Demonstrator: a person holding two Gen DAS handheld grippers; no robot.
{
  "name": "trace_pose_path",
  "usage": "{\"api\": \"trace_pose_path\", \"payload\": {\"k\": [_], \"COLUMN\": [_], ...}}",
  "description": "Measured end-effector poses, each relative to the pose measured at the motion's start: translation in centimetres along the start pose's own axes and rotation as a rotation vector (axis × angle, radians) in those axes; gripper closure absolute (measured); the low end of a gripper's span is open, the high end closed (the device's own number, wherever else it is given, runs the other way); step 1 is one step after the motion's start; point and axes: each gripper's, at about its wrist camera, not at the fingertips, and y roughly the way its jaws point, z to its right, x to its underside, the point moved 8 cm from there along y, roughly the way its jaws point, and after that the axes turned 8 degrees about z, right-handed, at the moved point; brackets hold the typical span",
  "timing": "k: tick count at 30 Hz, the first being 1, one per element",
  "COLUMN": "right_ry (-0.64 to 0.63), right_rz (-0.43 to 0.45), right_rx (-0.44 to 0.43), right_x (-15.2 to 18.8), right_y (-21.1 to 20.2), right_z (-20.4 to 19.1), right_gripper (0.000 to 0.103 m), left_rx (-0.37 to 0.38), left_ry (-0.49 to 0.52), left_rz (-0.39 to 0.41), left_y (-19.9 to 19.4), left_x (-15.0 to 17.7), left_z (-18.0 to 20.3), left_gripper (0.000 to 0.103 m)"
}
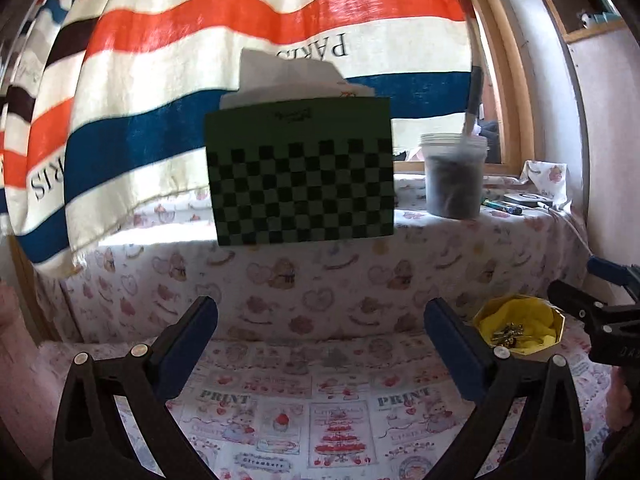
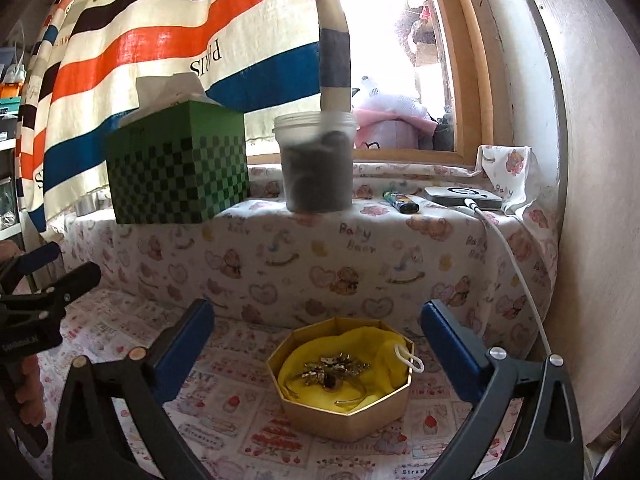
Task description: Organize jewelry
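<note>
jewelry gathered in the gold box, both grippers empty

because the tangled heap of gold-coloured jewelry point(image 2: 334, 368) lies on a crumpled yellow drawstring pouch point(image 2: 362, 364) inside the shallow gold octagonal cardboard box point(image 2: 348, 416), the pieces look collected in one place rather than scattered; the pouch lines the box like a cushion, and its white cord loop point(image 2: 410, 358) hangs over the fabric at the right. the box sits low on the pink printed cloth with cakes and bears point(image 2: 224, 396), directly ahead of the right gripper point(image 2: 318, 350), whose blue-padded jaws stand spread wide with nothing between them. that framing suggests, as a judgement, either a fresh release or a line-up for a reach into the box.

the left gripper point(image 1: 320, 344) is likewise spread wide and empty, aimed at bare cloth to the left of the box, near but not over it, so it seems parked clear of the work. each gripper shows at the edge of the other's view.

behind, on a raised ledge draped in bear-print fabric, stand a green checkered tissue box point(image 2: 180, 172) and a translucent plastic tub of dark material point(image 2: 318, 164), with a flat white device and its cable point(image 2: 464, 198) nearer the window. these sit well apart from the jewelry, probably household clutter. a striped orange, blue and cream cloth point(image 2: 160, 52) hangs behind.
</note>
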Motion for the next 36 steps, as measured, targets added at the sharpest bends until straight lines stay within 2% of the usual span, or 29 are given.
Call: {"api": "trace_pose_path", "payload": {"k": [11,15,19,23,30,36], "right_ry": [0.012,0.012,0.015,0.016,-0.003,-0.015], "right_rz": [-0.002,0.004,0.005,0.004,-0.001,0.003], "right_rx": [0.033,0.04,0.046,0.057,0.063,0.062], "right_x": [0.7,0.6,0.6,0.7,0.7,0.7], "right_y": [0.3,0.4,0.5,0.4,0.4,0.3], "right_z": [0.7,0.7,0.7,0.7,0.5,0.4], "right_gripper": [0.0,0.0,0.0,0.0,0.0,0.0], "left_rx": [-0.008,-0.049,-0.03,-0.025,-0.014,-0.05], "left_ry": [0.006,0.047,-0.012,-0.047,-0.039,-0.05], "left_rz": [0.007,0.037,0.023,-0.043,-0.046,-0.042], "left_y": [0.1,0.1,0.3,1.4,1.4,1.4], "left_x": [1.0,1.1,1.3,2.2,2.2,2.2], "left_z": [-0.4,-0.5,-0.9,-1.2,-1.0,-1.5], "left_gripper": [0.001,0.001,0.001,0.001,0.001,0.001]}}
